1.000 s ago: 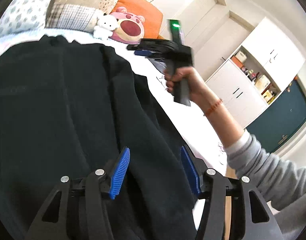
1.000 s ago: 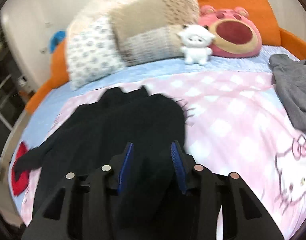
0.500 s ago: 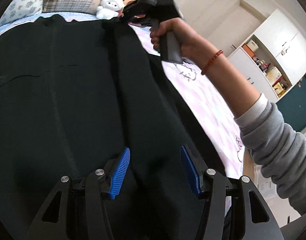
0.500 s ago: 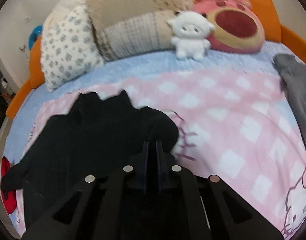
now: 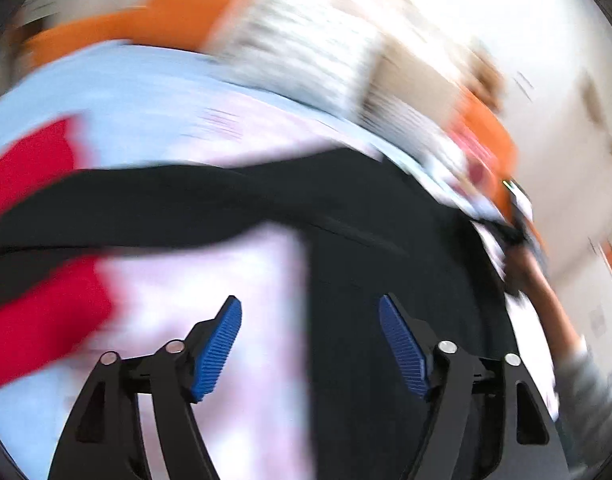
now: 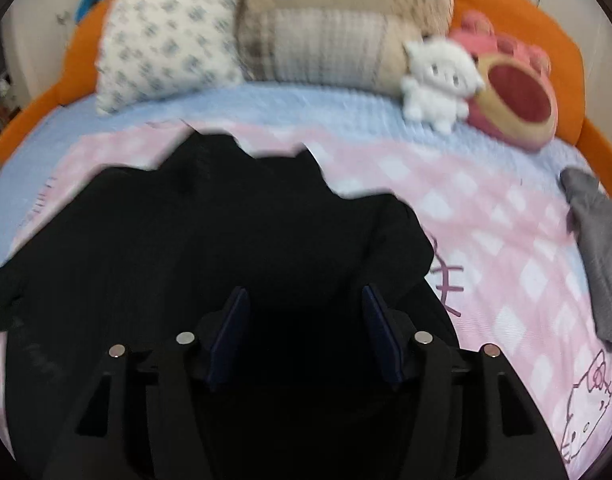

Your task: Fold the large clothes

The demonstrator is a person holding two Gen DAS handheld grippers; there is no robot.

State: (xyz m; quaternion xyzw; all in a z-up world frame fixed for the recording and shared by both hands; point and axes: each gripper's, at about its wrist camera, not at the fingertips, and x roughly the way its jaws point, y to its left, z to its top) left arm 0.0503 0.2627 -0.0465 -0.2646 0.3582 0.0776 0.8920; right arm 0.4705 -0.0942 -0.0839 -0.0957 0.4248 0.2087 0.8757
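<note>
Right wrist view: your right gripper [image 6: 306, 336] sits low in the middle of the frame, its jaws apart after just opening, with only dark cloth behind the gap and nothing pressed between the pads. The black garment [image 6: 226, 248] lies spread on the pink checked blanket [image 6: 485, 216], filling the lower left and centre of the frame; its jagged top edge reaches up toward the pale blue sheet [image 6: 306, 108]. One fold bulges at the garment's right edge, just beside a cartoon print on the blanket. Across the top of the frame stand a spotted pillow [image 6: 166, 36] and a beige cushion [image 6: 337, 24], with a white plush toy [image 6: 437, 80] touching a pink plush bear [image 6: 513, 100] at upper right. A grey garment [image 6: 597, 248] lies at the right edge, well apart from the black one.

Left wrist view: the picture is heavily smeared. Your left gripper [image 5: 309, 344] has its blue pads [image 5: 220, 344] wide apart, having just opened, with nothing between them. Below it the black garment [image 5: 385, 248] covers the right half, and one sleeve stretches to the left edge across a red patch [image 5: 38, 312]. At the right edge your other forearm [image 5: 545, 300] shows, blurred.
</note>
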